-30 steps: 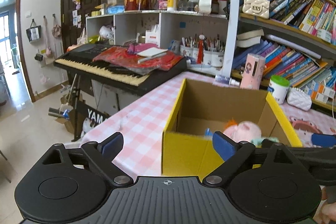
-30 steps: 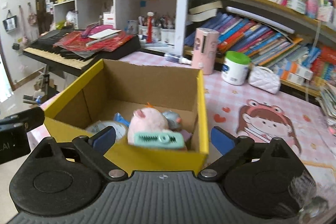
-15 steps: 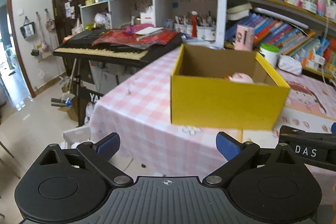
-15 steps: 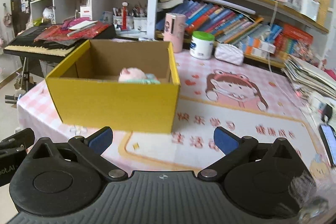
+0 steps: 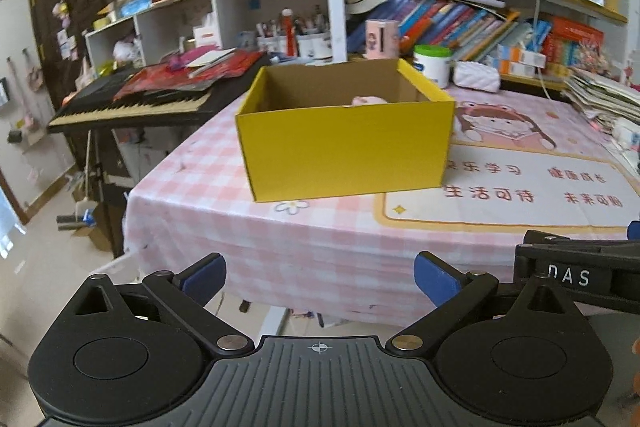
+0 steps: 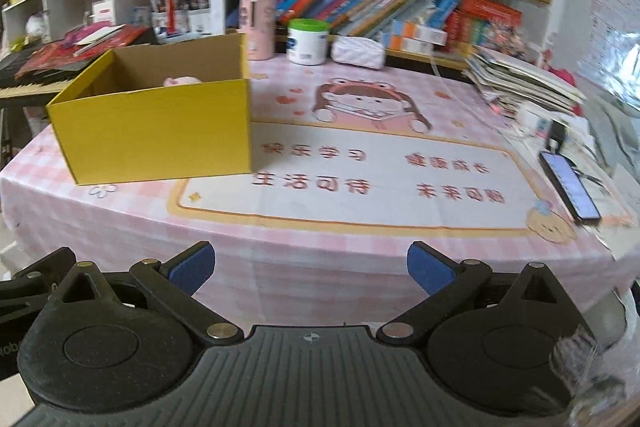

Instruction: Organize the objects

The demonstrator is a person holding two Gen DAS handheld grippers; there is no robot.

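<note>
Both claws, left (image 5: 320,273) and right (image 6: 308,267), gape empty before yellow box (image 5: 344,143).

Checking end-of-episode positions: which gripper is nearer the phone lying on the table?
Right. The right gripper is off the table's near edge, with the phone ahead to its right. The left gripper is farther left, facing the yellow box.

Both wrist views sit off the surface's (image 5: 320,239) near edge, angled down, facing the far shelves. Left view looks from further left; right view from further right. Both share the box (image 5: 344,143) (image 6: 156,131).
</note>
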